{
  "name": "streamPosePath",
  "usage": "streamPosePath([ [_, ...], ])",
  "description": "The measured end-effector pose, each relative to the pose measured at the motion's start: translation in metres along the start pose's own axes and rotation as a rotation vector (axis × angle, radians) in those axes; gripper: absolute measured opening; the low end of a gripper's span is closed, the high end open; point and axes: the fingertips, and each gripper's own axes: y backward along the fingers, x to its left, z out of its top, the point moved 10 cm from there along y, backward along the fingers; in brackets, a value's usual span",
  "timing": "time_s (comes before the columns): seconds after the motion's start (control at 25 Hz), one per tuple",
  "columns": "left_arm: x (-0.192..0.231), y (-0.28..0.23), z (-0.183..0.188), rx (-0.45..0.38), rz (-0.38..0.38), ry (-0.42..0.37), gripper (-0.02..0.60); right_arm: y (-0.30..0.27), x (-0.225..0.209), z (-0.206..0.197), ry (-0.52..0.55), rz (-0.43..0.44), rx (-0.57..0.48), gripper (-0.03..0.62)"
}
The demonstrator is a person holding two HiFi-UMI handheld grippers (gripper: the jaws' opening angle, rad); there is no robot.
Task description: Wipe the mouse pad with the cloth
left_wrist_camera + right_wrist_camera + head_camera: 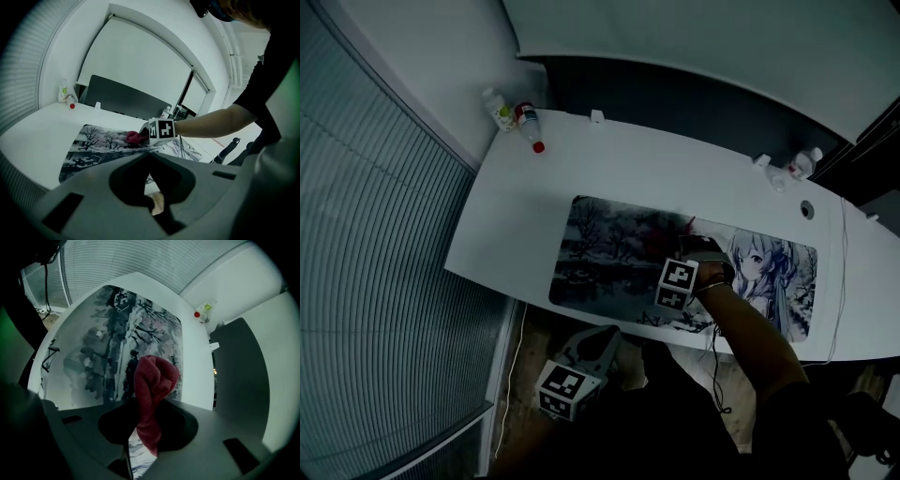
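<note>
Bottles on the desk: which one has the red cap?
The left-corner bottle nearer the mouse pad. Its neighbour has a green label; the bottle at the far right shows no red.

readable text: none | bottles (500, 110): labels too small | mouse pad (609, 246): artwork, no lettering made out

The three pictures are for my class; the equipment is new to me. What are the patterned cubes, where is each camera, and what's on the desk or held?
A person holds a two-jaw gripper in each hand; the cubes belong to them. One camera looks down from the head; the others ride on the grippers. The desk carries a printed mouse pad and bottles. The right gripper is shut on a red cloth on the pad. The left gripper, shut and empty, hangs off the desk.
</note>
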Motion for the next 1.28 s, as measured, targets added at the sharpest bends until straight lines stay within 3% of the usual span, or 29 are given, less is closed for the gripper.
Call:
streamPosePath([
  [0.32, -0.003, 0.018, -0.008, 0.002, -0.044, -0.022, 0.005, 0.03, 0.044, 0.005, 0.009, 0.018, 0.055, 0.112],
  [1.28, -0.032, 0.066, -0.036, 0.041, -0.185, -0.116, 0.005, 0.09, 0.164, 0.017, -0.08, 0.021, 0.083, 0.112],
])
